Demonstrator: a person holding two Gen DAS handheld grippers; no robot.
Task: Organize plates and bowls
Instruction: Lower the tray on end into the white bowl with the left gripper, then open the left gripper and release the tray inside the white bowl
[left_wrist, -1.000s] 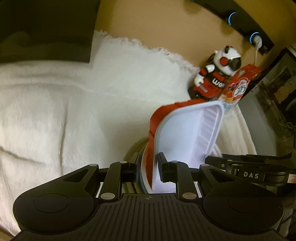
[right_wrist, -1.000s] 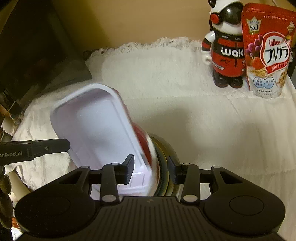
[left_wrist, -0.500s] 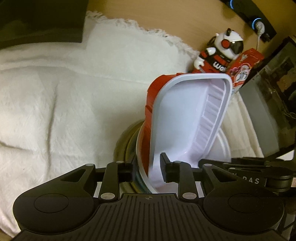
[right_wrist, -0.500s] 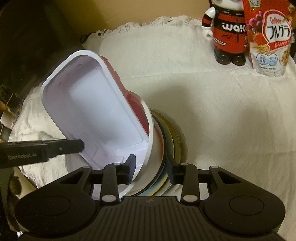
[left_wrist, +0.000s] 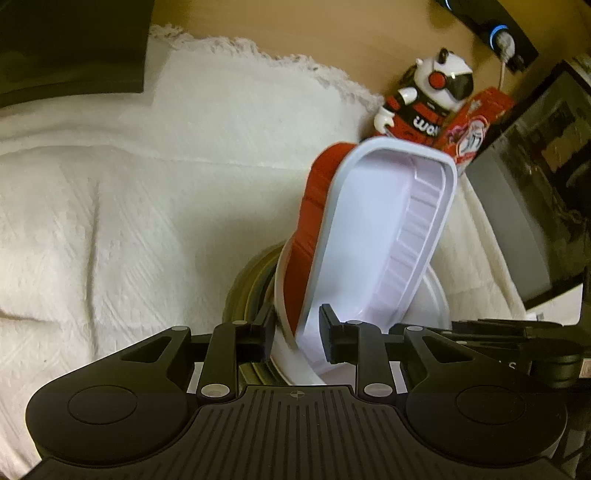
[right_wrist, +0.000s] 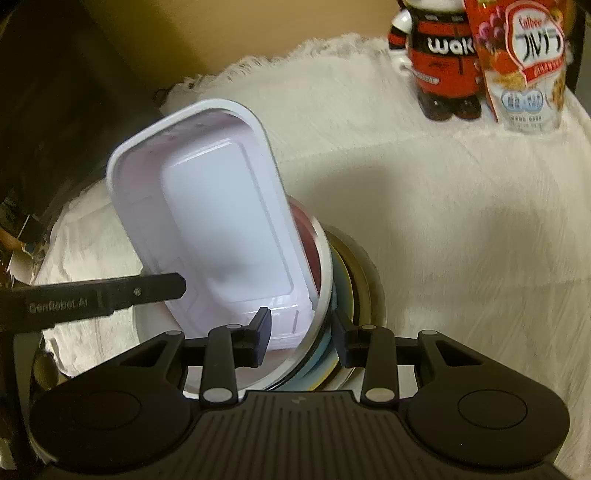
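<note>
A rectangular tray, white inside and red outside (left_wrist: 384, 229) (right_wrist: 221, 221), stands tilted in a stack of plates and bowls (right_wrist: 340, 295) (left_wrist: 255, 284) that both grippers hold on edge over the white cloth. My left gripper (left_wrist: 297, 334) is shut on the stack's rim together with the tray's lower end. My right gripper (right_wrist: 301, 338) is shut on the opposite rim of the stack. The left gripper's finger (right_wrist: 110, 295) shows at the left of the right wrist view.
A white fringed cloth (left_wrist: 147, 184) (right_wrist: 461, 221) covers the table. A robot figurine (right_wrist: 439, 59) (left_wrist: 424, 99) and a red cereal bag (right_wrist: 524, 62) stand at the far right. A dark monitor (left_wrist: 535, 206) stands on the right, dark objects (left_wrist: 70, 44) at the far left.
The stack with the tilted tray has risen and come nearer to both cameras, showing more of the plates beneath. Both grippers kept their hold.
</note>
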